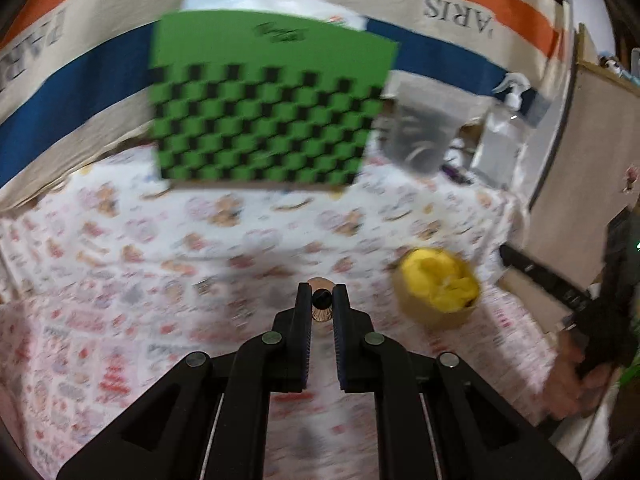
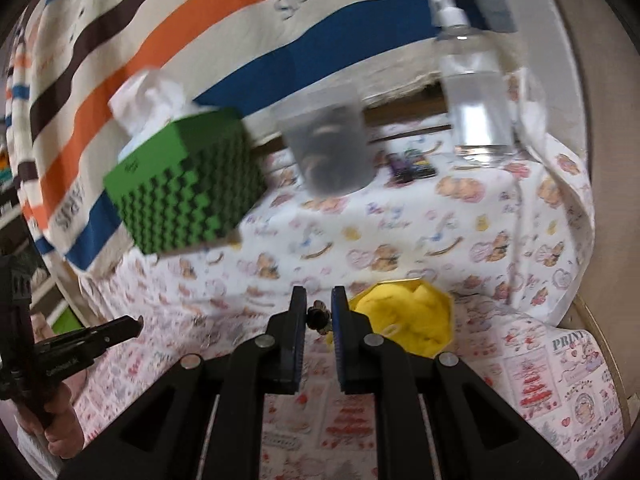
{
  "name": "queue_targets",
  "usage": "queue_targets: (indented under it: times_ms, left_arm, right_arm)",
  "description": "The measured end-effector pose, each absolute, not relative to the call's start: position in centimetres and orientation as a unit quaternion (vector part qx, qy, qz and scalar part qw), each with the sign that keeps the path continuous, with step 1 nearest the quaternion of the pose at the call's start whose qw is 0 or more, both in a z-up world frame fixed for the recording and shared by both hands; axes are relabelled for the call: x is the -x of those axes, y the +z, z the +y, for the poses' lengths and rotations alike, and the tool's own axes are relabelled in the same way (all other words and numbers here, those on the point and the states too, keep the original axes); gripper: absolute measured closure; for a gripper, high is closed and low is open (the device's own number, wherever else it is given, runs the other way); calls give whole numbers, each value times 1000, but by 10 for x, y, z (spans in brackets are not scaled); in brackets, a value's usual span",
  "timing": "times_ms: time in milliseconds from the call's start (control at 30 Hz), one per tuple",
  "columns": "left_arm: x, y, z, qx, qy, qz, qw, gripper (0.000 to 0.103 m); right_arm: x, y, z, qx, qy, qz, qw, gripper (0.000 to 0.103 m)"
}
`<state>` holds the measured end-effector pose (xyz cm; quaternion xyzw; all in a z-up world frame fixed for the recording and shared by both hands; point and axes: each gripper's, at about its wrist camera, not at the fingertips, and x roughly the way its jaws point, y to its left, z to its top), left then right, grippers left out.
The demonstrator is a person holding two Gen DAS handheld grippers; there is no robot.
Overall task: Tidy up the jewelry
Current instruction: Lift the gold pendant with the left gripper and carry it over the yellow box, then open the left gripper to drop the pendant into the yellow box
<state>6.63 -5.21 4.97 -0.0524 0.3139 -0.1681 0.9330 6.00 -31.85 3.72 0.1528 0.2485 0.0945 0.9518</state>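
Observation:
My left gripper [image 1: 321,300] is shut on a small copper-coloured jewellery piece with a black bead [image 1: 321,307], held above the patterned cloth. My right gripper [image 2: 319,308] is shut on a small dark jewellery piece [image 2: 319,315], also in the air. A small box lined with yellow cloth [image 1: 438,288] sits on the cloth to the right of the left gripper. In the right wrist view the yellow-lined box [image 2: 404,320] lies just right of and behind the fingertips. Motion blur hides the finer shape of both pieces.
A green checkered tissue box [image 1: 268,104] [image 2: 188,184] stands at the back. Beside it are a grey translucent cup [image 2: 332,148], a clear spray bottle [image 2: 476,92] and a small dark packet [image 2: 412,166]. Behind them hangs a striped cloth [image 2: 160,40]. A person's hand [image 1: 576,376] is at the right edge.

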Motion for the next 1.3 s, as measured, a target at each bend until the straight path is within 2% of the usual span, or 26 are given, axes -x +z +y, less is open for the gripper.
queue_targets:
  times_ms: [200, 433, 600, 700, 833, 967, 1067, 1100, 1133, 1200, 1300]
  left_arm:
    - [-85, 63, -108, 44, -220, 322, 920, 94]
    - [-127, 42, -161, 97, -290, 379, 873, 94]
    - [-146, 18, -199, 42, -274, 400, 874, 94]
    - [-156, 4, -207, 57, -281, 427, 858, 94]
    - [-165, 1, -208, 54, -267, 421, 865, 94]
    - [-173, 1, -206, 63, -279, 418, 862, 94]
    - [-172, 5, -201, 61, -273, 409, 869, 89]
    - [-171, 8, -199, 63, -272, 405, 871, 85]
    - [-169, 11, -195, 62, -269, 398, 875, 82]
    - [-161, 19, -189, 49, -257, 379, 888, 75]
    - [-145, 32, -177, 18, -238, 343, 909, 67]
  right_arm:
    - [-70, 30, -344, -185, 89, 252, 946, 92]
    - [-82, 11, -376, -262, 101, 268, 922, 91]
    - [-94, -15, -393, -329, 117, 294, 890, 91]
    - [-99, -22, -399, -324, 90, 304, 892, 91]
    - [-100, -27, -407, -354, 104, 305, 878, 91]
    - [-99, -23, -405, -332, 88, 304, 889, 90]
    - [-98, -23, -404, -333, 95, 302, 888, 90]
    - [-99, -23, -403, -332, 96, 303, 888, 89]
    - [-100, -22, -401, -331, 97, 303, 888, 87]
    - [-100, -21, -399, -330, 94, 301, 890, 76]
    - [-99, -17, -397, -321, 89, 295, 895, 72]
